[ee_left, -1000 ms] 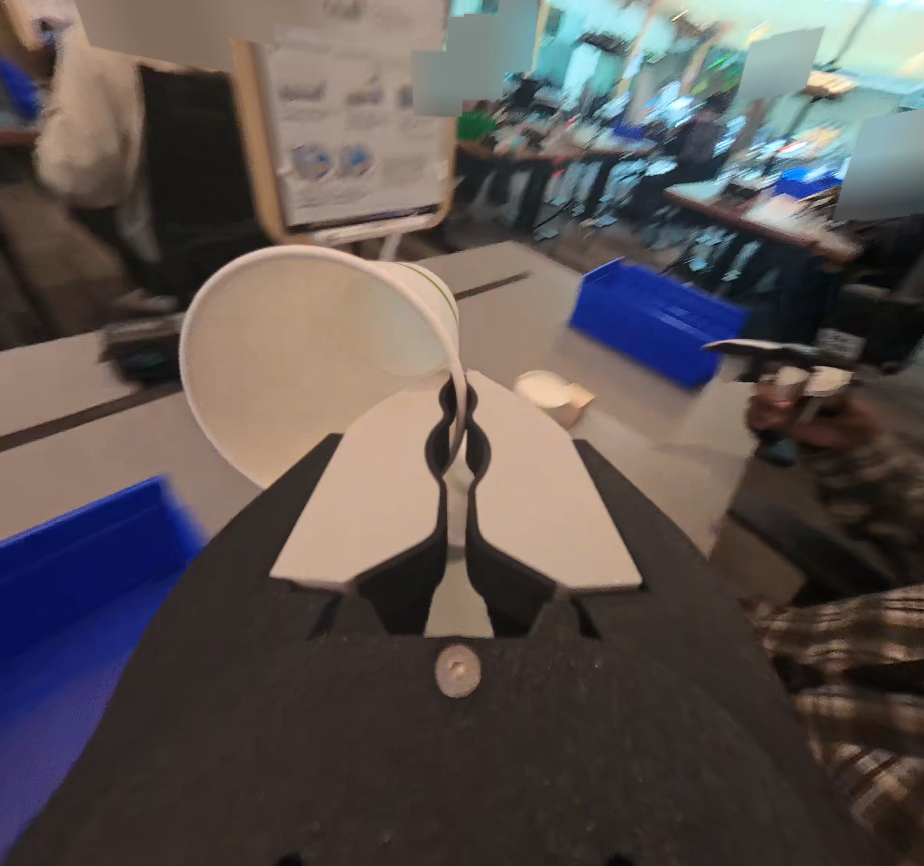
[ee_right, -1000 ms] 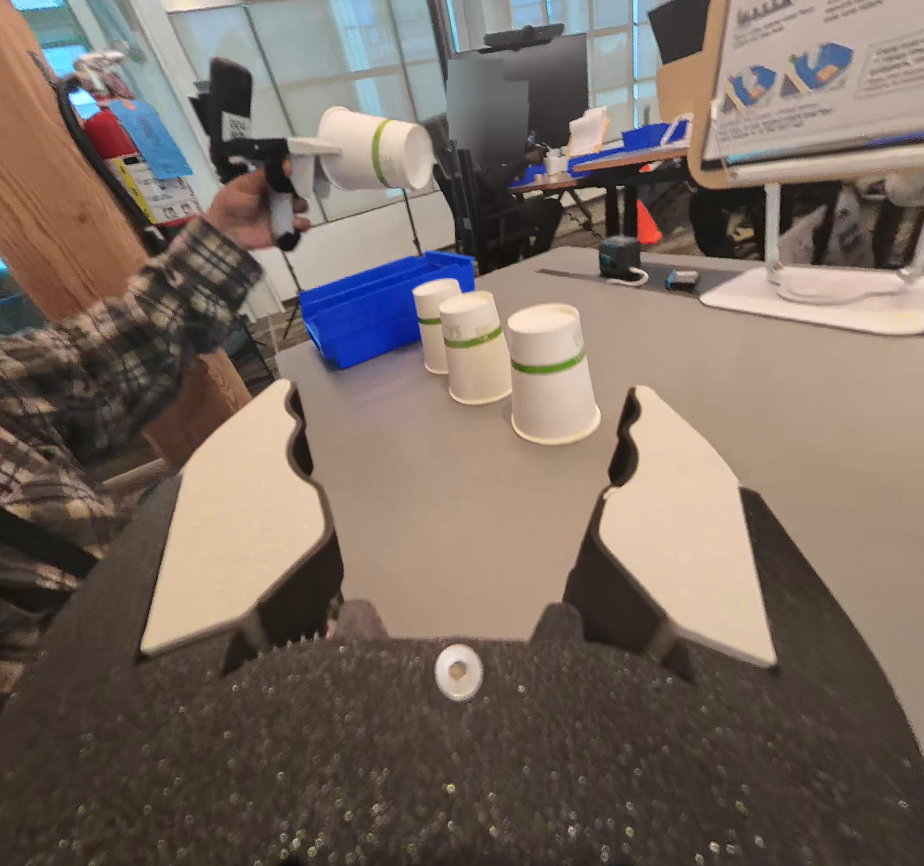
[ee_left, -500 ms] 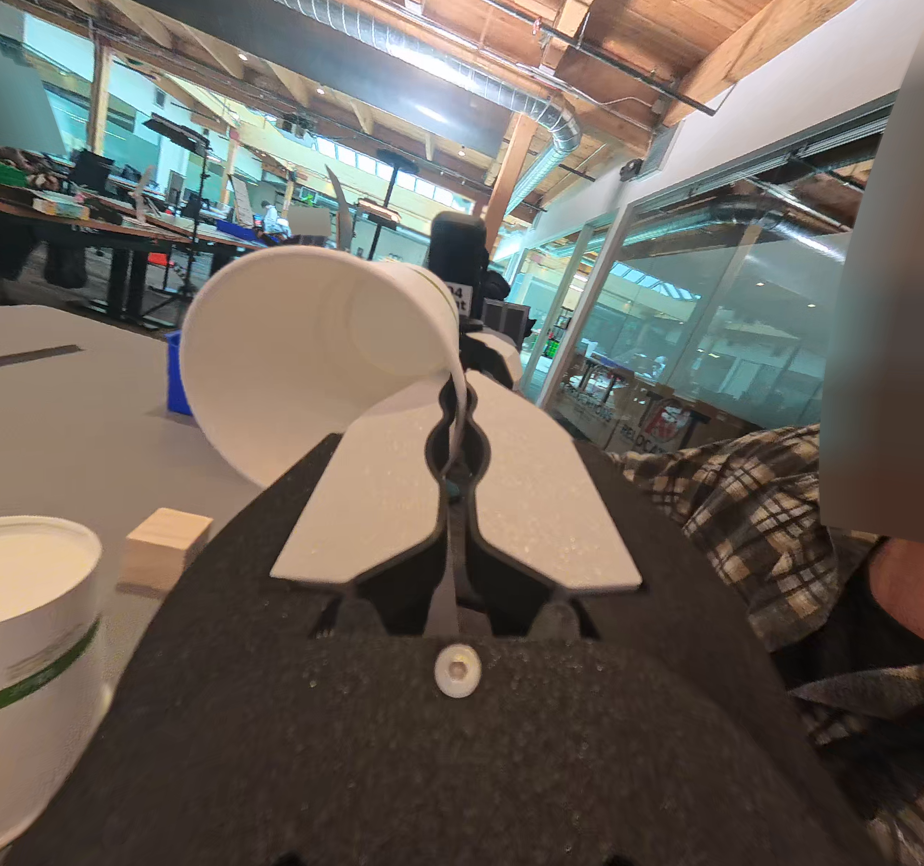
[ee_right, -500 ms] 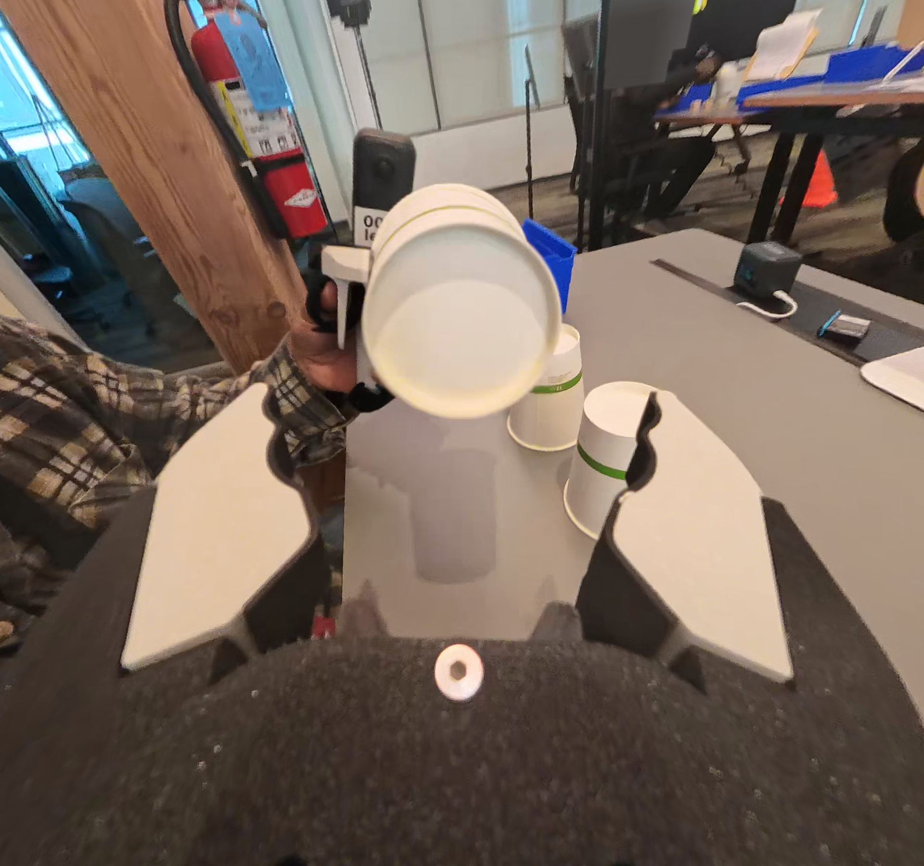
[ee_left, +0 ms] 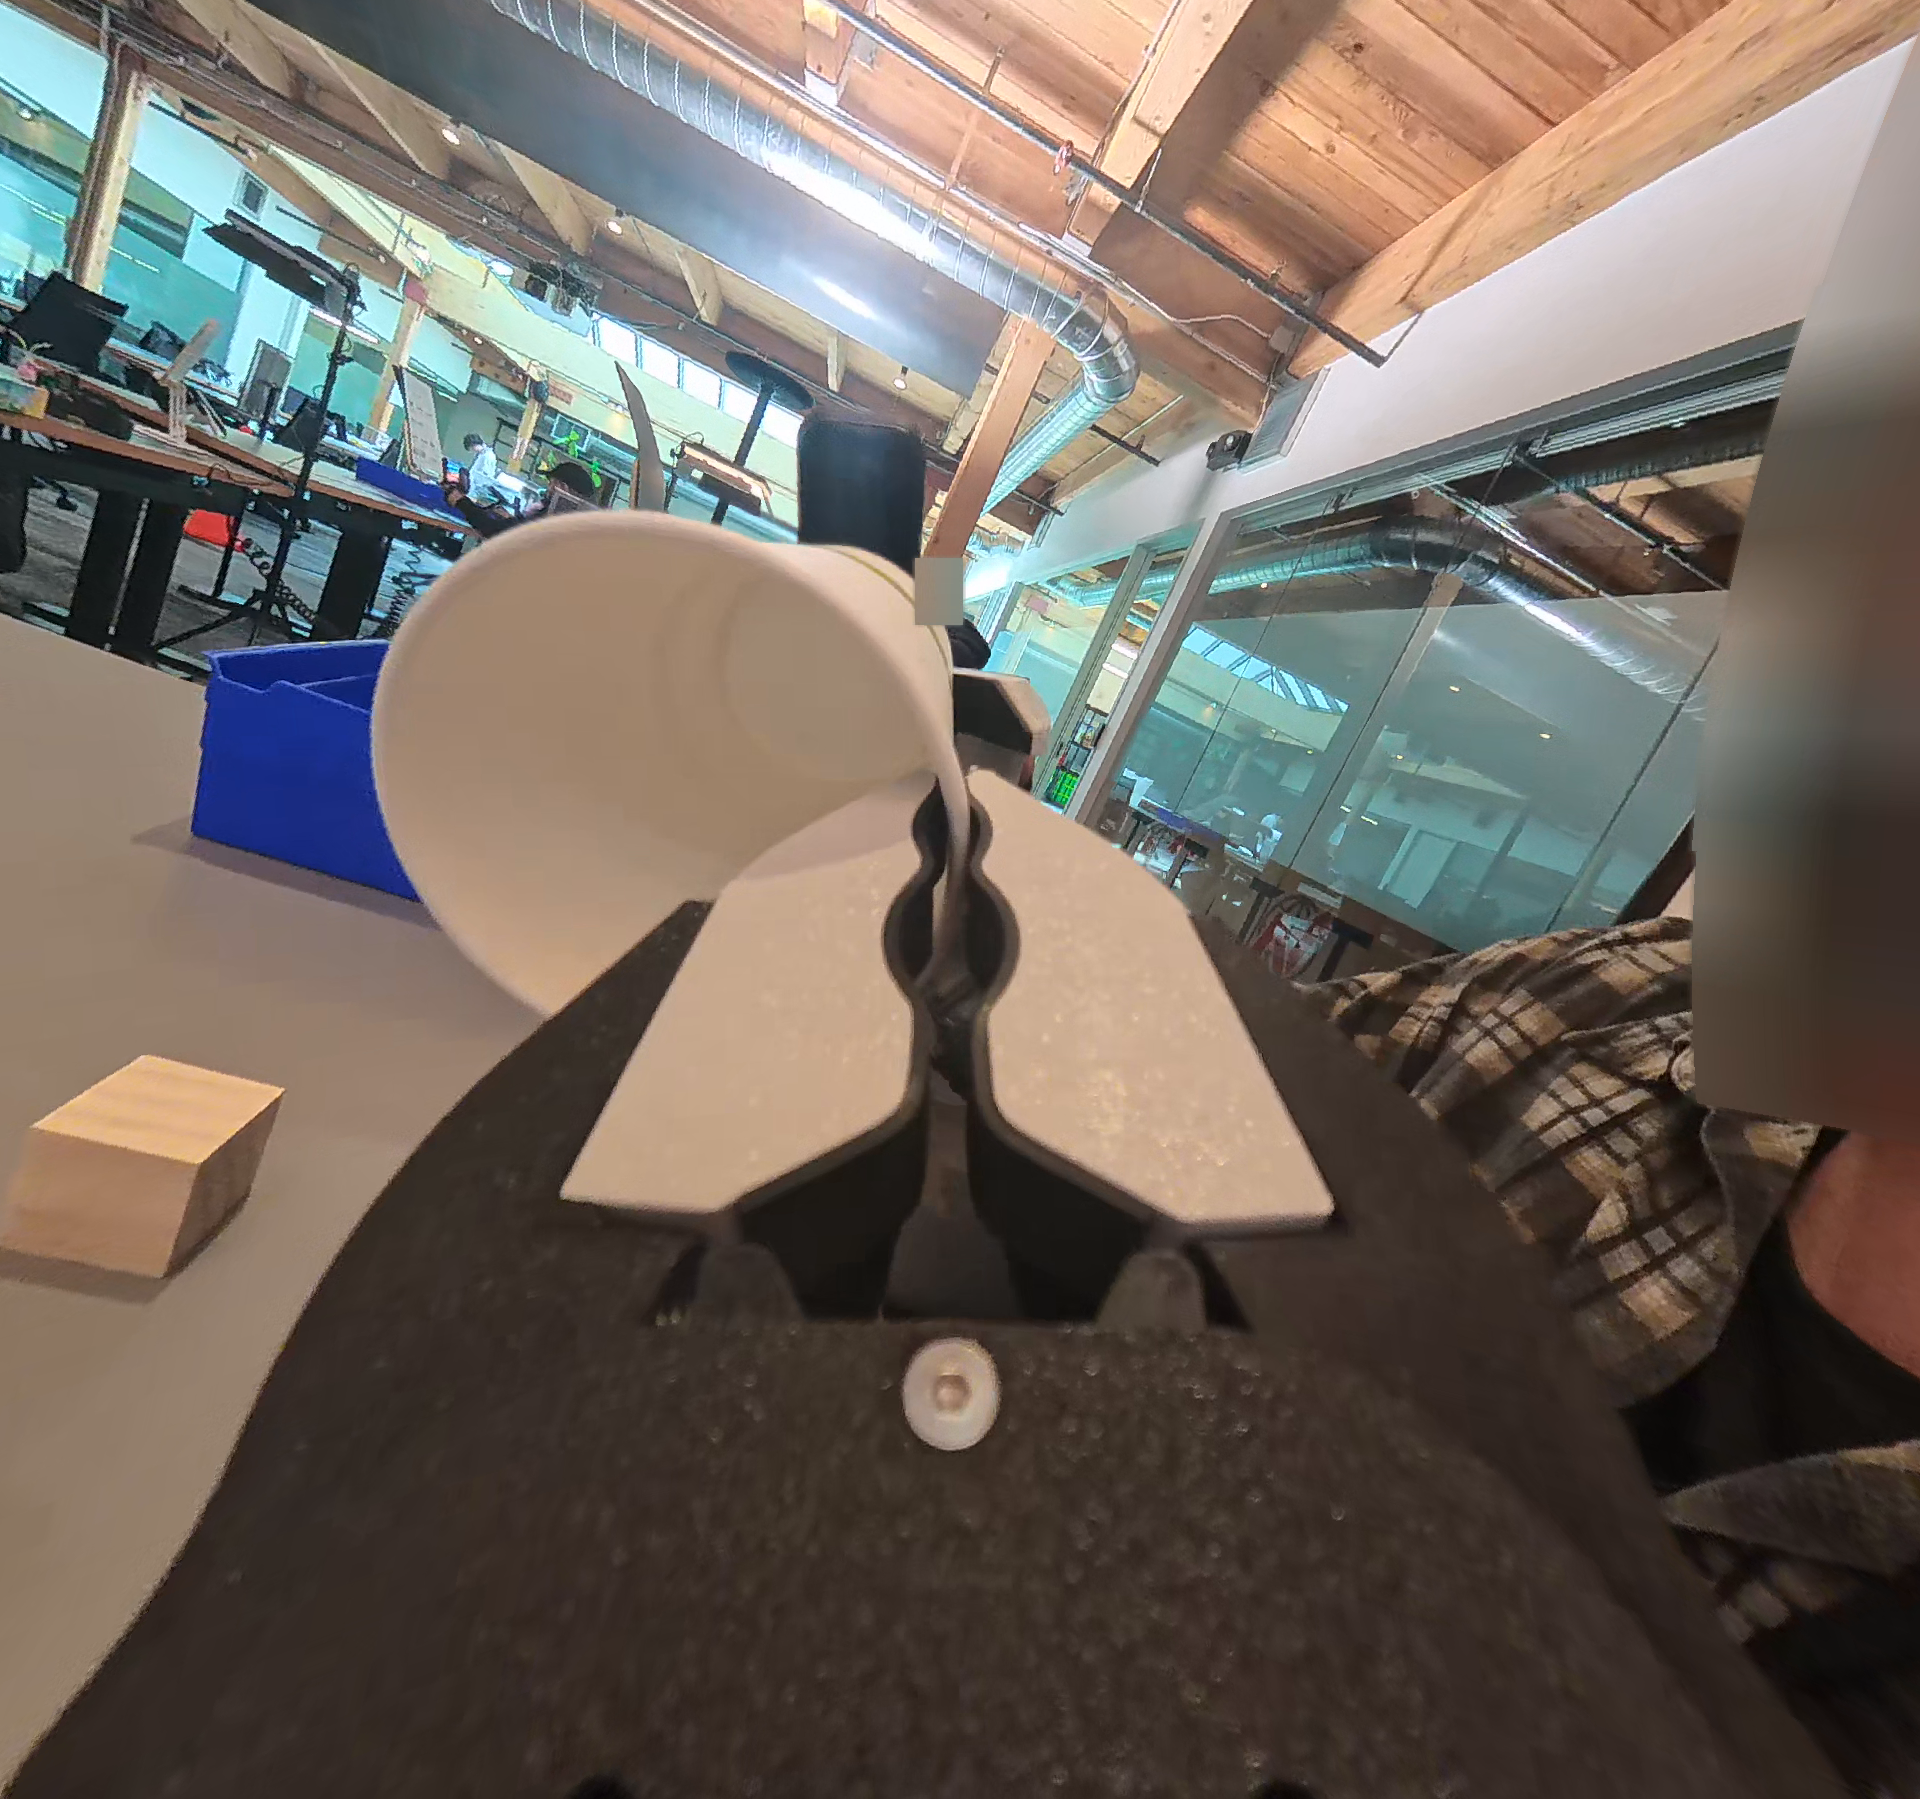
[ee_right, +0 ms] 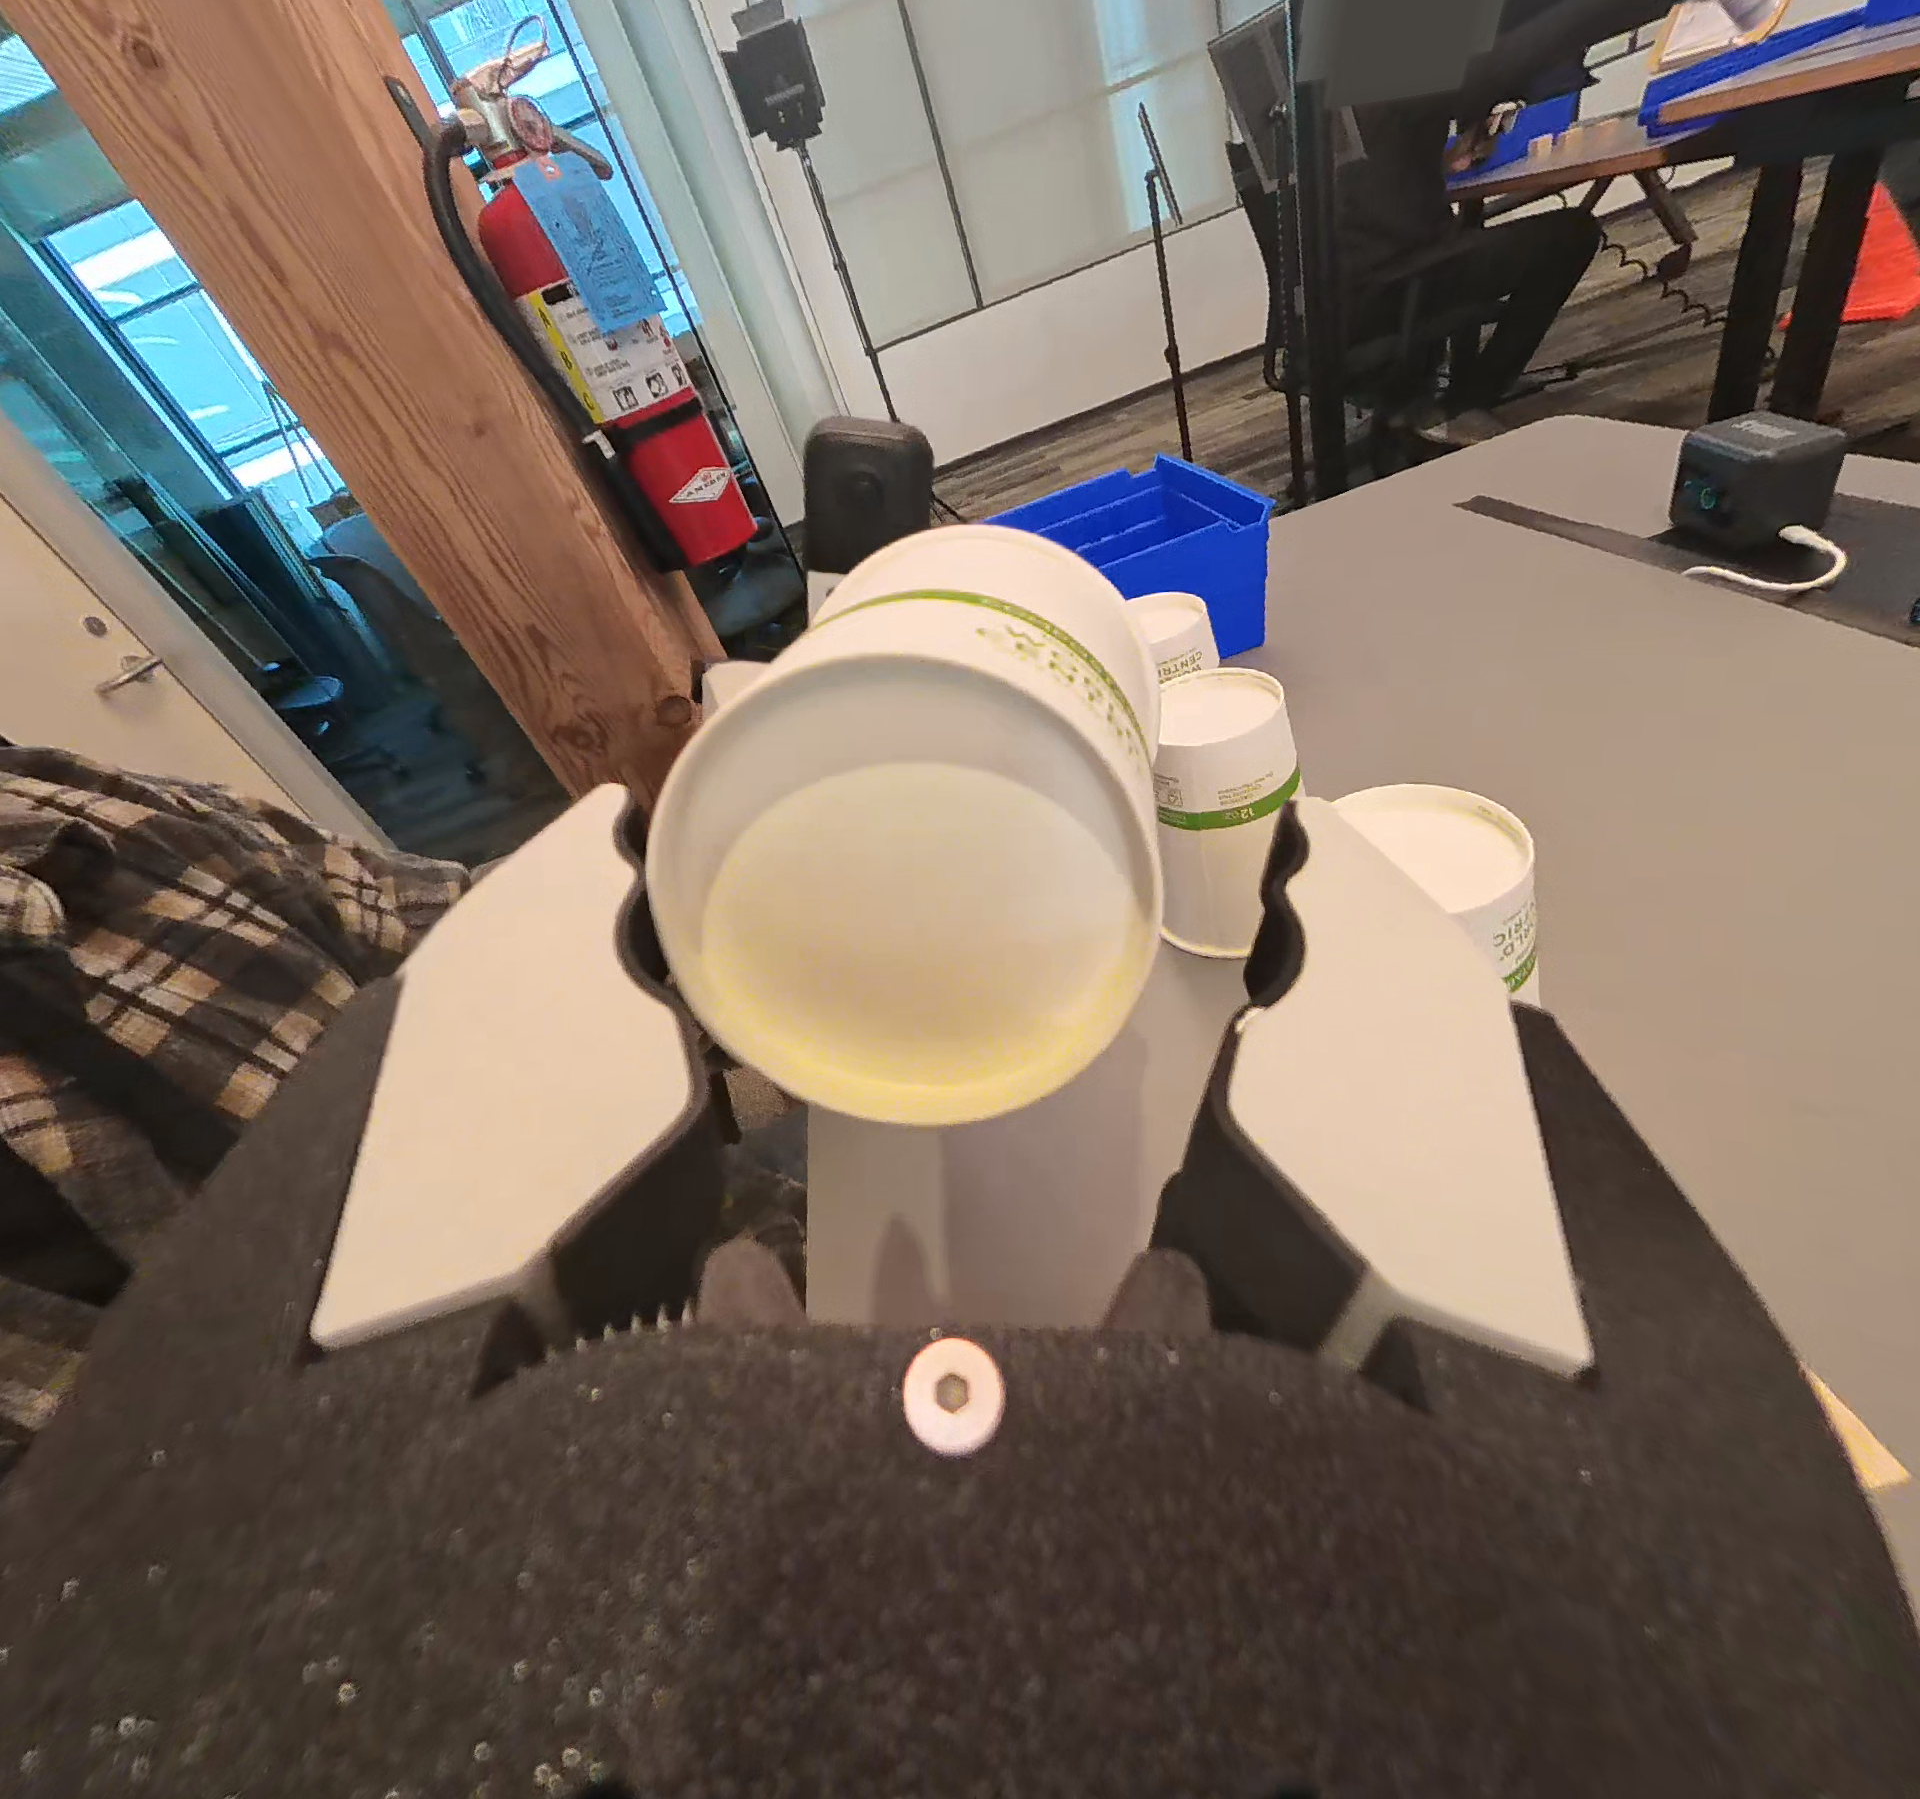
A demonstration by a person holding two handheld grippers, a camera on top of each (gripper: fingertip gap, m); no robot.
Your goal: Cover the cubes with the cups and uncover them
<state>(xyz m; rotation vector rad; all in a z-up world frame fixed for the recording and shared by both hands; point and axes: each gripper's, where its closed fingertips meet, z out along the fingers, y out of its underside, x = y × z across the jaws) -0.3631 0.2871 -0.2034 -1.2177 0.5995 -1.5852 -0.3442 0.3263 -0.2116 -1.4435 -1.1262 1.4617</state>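
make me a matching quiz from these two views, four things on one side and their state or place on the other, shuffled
Things
1. left gripper
2. right gripper
3. wooden cube
4. blue bin

States or places
A. bare on the grey table, uncovered
B. jaws apart, the held paper cup's base between them
C. at the table's far edge, behind the upside-down cups
D. clamped on the rim of a paper cup

Pairs: 1-D, 2-B, 3-A, 4-C

A ceiling of wooden beams [ee_left: 1403, 66] is crossed by a metal duct [ee_left: 790, 139]. Glass partitions [ee_left: 1455, 752] are set along a white wall. A red fire extinguisher [ee_right: 623, 378] is mounted on a wooden post [ee_right: 312, 295].
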